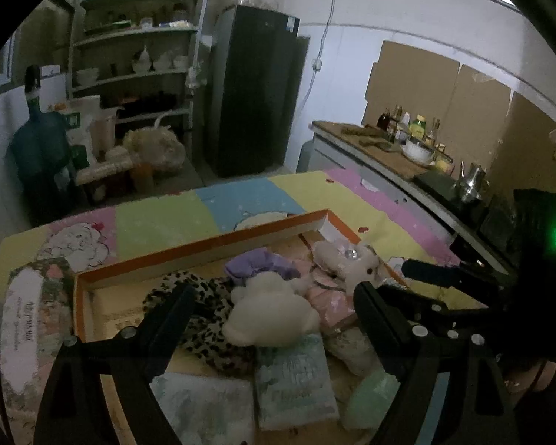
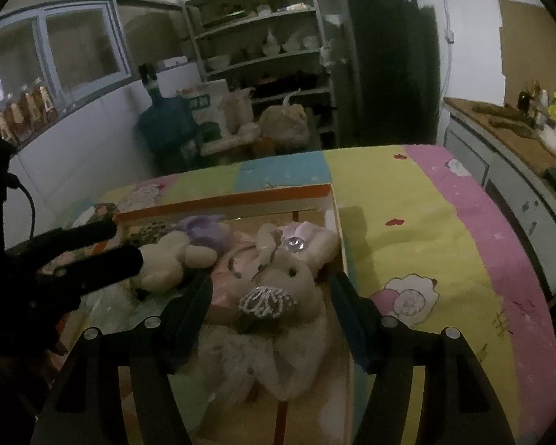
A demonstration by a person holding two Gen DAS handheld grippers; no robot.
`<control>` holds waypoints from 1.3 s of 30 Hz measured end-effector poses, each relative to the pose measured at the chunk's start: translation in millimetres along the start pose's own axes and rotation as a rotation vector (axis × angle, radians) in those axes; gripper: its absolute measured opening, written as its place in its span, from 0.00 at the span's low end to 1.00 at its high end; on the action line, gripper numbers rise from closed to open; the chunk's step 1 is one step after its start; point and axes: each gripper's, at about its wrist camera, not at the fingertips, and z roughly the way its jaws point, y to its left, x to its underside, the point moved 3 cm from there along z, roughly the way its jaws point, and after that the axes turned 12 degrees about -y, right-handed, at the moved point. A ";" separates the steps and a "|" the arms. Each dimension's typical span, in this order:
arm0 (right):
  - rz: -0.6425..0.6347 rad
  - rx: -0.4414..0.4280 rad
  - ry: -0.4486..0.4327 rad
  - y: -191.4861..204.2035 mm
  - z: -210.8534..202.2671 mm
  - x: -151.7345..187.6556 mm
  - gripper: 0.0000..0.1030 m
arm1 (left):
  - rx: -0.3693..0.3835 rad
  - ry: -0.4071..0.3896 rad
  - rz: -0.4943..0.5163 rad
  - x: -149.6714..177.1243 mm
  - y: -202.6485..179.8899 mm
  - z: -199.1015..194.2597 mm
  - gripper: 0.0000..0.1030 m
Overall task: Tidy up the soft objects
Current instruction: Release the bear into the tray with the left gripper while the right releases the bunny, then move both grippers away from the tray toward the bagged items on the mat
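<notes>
pastel patchwork cloth covers the surface [image 2: 407, 222], and on it lies the shallow orange-rimmed box [image 1: 218, 239] that holds all the soft things. largest inside is the leopard-print fabric [image 1: 207, 319] along the left, then the cream plush bear [image 1: 267, 309] on top of it, the pale bunny toy [image 2: 278, 289] with a gem on its bow against the right wall, a lilac fabric piece [image 1: 263, 263] behind, and folded mint-patterned cloths [image 1: 293, 382] at the near edge. the left gripper [image 1: 274, 307] hangs over the bear, fingers spread wide, holding nothing. the right gripper [image 2: 270, 296] straddles the bunny, fingers wide apart and not touching it, also empty. risk, as i judge it: the two tools sit close together, so a reach could knock them; closing on the bunny may snag the pink cloth beneath, or drag the light box.
</notes>
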 end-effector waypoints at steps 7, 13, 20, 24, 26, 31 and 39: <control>-0.011 0.021 -0.041 14.5 -20.6 0.2 0.66 | -0.022 -0.044 0.020 -2.0 0.2 -23.9 0.85; -0.013 0.031 -0.100 36.3 -38.7 -1.1 0.66 | -0.049 -0.071 0.034 -0.2 6.2 -48.5 0.85; -0.041 0.026 -0.156 77.1 -57.0 3.3 0.66 | -0.096 -0.107 0.037 4.0 22.5 -80.2 0.85; -0.051 0.027 -0.181 100.9 -64.6 6.6 0.66 | -0.116 -0.127 0.029 6.9 35.1 -99.4 0.85; -0.056 0.031 -0.188 111.0 -66.7 8.3 0.66 | -0.123 -0.133 0.024 8.7 40.7 -107.3 0.85; -0.064 0.019 -0.206 137.1 -71.0 11.0 0.66 | -0.151 -0.156 0.023 11.5 55.6 -127.5 0.85; -0.067 -0.015 -0.218 174.9 -74.0 13.0 0.66 | -0.192 -0.187 0.005 17.1 83.9 -159.2 0.85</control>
